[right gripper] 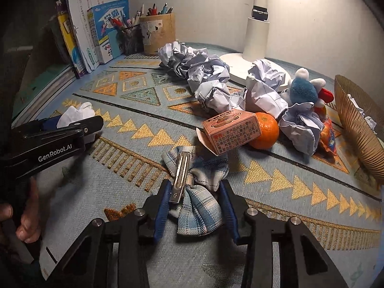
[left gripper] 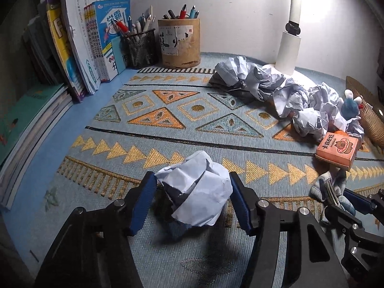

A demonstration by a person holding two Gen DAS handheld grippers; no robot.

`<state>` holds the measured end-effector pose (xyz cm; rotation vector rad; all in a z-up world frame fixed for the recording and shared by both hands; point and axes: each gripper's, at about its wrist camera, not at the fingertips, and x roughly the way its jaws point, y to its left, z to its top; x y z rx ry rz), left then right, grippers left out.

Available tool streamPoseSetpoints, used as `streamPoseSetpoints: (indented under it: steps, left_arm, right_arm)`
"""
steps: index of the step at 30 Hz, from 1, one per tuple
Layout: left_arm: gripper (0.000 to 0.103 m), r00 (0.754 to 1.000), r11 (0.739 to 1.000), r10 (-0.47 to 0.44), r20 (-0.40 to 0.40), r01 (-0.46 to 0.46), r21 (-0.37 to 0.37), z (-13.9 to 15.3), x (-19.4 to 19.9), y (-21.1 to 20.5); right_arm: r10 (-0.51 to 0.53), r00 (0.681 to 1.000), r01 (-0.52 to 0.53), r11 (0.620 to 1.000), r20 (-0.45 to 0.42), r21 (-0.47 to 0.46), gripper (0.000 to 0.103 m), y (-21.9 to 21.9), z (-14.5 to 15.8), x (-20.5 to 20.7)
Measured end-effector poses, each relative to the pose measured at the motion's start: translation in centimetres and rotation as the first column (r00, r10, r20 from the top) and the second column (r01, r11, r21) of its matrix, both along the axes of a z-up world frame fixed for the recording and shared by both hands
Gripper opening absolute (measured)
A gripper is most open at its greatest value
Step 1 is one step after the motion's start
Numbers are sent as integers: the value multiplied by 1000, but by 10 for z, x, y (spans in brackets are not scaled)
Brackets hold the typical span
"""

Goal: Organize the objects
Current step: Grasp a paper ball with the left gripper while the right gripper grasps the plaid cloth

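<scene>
Left wrist view: a crumpled paper ball (left gripper: 196, 189) sits between the left gripper (left gripper: 194, 192) pads, both pressing its sides. Right wrist view: a plaid bow hair clip (right gripper: 196, 192) is pinched in the right gripper (right gripper: 195, 204); beyond lie a pink carton (right gripper: 230, 132) and an orange (right gripper: 266, 132).

The left gripper (left gripper: 194, 196) points steeply down, its blue pads (left gripper: 141, 206) pressed against both sides of a crumpled paper ball (left gripper: 196, 192). To its right, the right gripper (right gripper: 195, 201) tilts down likewise, clamped on a plaid bow clip (right gripper: 199, 192). A hand (right gripper: 26, 218) grasps the left gripper's handle.
</scene>
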<state>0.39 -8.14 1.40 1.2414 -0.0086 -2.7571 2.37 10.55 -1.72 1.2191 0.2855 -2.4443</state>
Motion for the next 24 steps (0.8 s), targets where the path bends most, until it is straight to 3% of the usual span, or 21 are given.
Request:
streamPoseSetpoints:
  steps: [3,8,11,17,24]
  left_arm:
    - [54,1000,1000,-15,-20,15,-18,4,7,6]
    - [54,997,998,-46,-63,43,-48,16,27,29]
    - [54,993,997,-77,-85,76,-23,26,39,46]
    - [54,976,980,-179,-120,188,71,37,56,100]
    - [54,946,943,-310,-95,318,93,28,53,174]
  right_arm:
    - [31,999,-31,999,-4,6,24,0,1,11]
    - [70,997,-69,995,12,-67,23,18,9,37]
    - [54,998,-52,992,15,-111,23,41,17,52]
    - [-102,993,95,987,-51,-129,23,111,40,61]
    - [-270,963,267,958,-11,-103,23,177,29,33]
